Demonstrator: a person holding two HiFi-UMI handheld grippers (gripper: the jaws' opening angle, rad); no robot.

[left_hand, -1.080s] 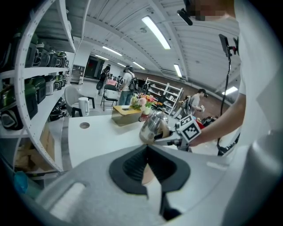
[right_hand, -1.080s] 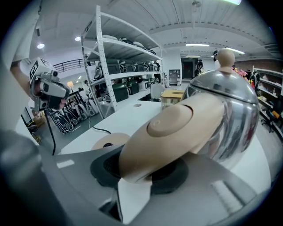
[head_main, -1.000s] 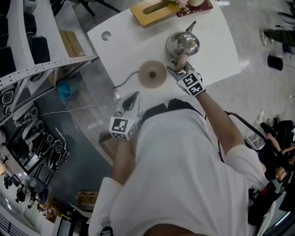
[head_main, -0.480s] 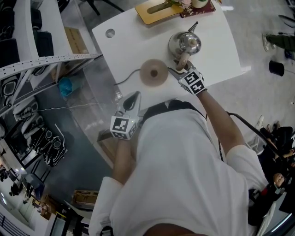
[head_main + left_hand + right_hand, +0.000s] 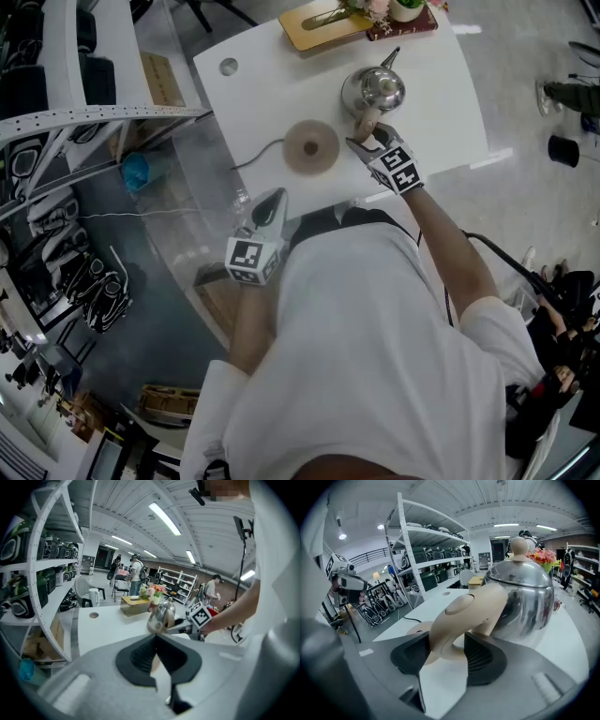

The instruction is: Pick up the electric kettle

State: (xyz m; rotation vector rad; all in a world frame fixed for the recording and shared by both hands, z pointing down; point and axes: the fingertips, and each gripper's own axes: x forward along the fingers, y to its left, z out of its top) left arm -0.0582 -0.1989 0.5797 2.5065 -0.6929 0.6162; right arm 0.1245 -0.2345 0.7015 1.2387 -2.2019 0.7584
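The steel electric kettle (image 5: 373, 91) with its beige handle (image 5: 459, 620) stands on the white table (image 5: 441, 103), just right of its round beige base (image 5: 310, 147). My right gripper (image 5: 364, 141) is at the handle. Its jaws are opening, with the handle's lower loop between the pads (image 5: 485, 656) and a gap showing on the right side (image 5: 445, 653). My left gripper (image 5: 270, 199) hovers off the table's near edge, shut and holding nothing (image 5: 156, 637). In the left gripper view the kettle (image 5: 159, 613) and the right gripper are in sight ahead.
A cord (image 5: 258, 159) runs from the base toward the table's left edge. A yellow-brown box (image 5: 319, 23), flowers (image 5: 375, 7) and a red mat (image 5: 408, 23) sit at the far edge. A white shelving rack (image 5: 75, 122) stands to the left.
The right gripper stays at the kettle's handle and its jaws look a little wider. The kettle has not moved. The left gripper is in about the same place.
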